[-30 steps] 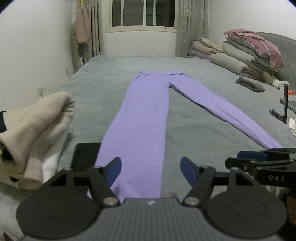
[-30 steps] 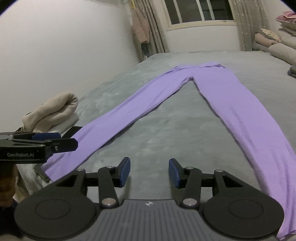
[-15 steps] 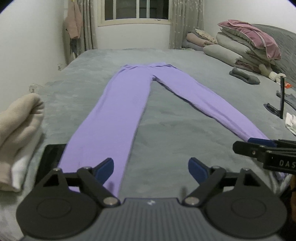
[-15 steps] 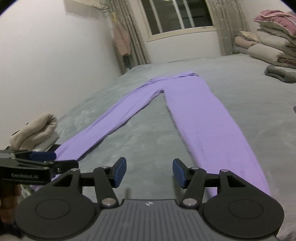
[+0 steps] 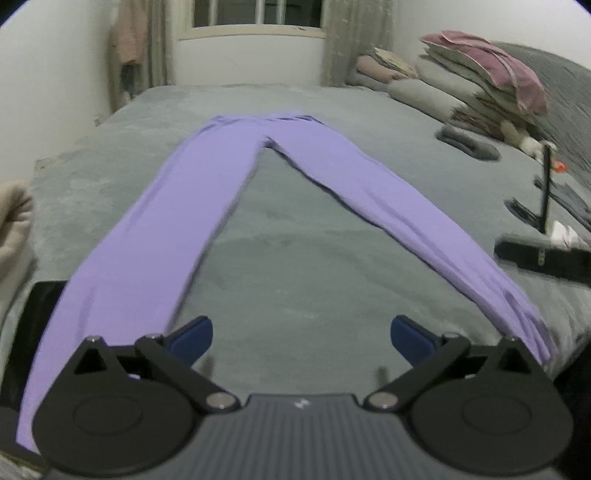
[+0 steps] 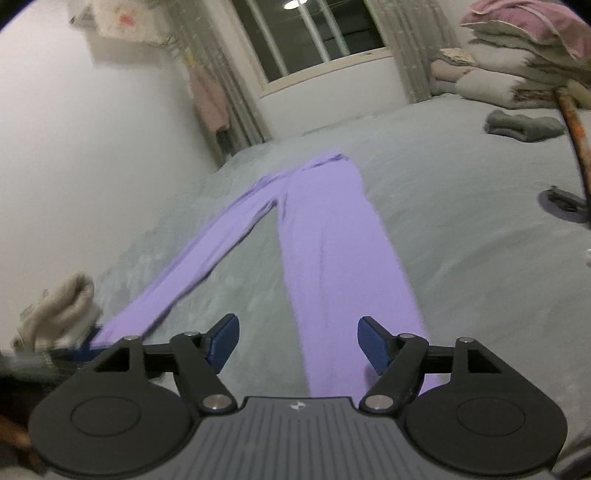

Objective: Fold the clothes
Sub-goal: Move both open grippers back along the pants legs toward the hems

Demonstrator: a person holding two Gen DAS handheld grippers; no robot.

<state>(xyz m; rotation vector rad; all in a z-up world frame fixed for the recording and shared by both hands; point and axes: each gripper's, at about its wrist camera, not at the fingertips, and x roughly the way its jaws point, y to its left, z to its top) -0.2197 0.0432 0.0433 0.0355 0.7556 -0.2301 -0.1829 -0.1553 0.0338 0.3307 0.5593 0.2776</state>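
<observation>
Leggings point(image 5: 229, 206) spread flat on the bed point(image 5: 314, 251), waistband at the far end, legs splayed toward the cameras. Left of the leggings' left leg, a folded fleece garment point(image 6: 59, 314). Right of the leggings, a rolled sock pair point(image 5: 467, 142); behind that, stacked pillows and quilts point(image 5: 476, 74). Beyond the waistband, a window point(image 5: 255, 14).

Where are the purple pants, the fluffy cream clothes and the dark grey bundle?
purple pants point(image 5: 147, 236): left wrist view, middle of one leg.
cream clothes point(image 6: 61, 314): right wrist view, rounded fold.
dark grey bundle point(image 6: 522, 125): right wrist view, its top.
</observation>
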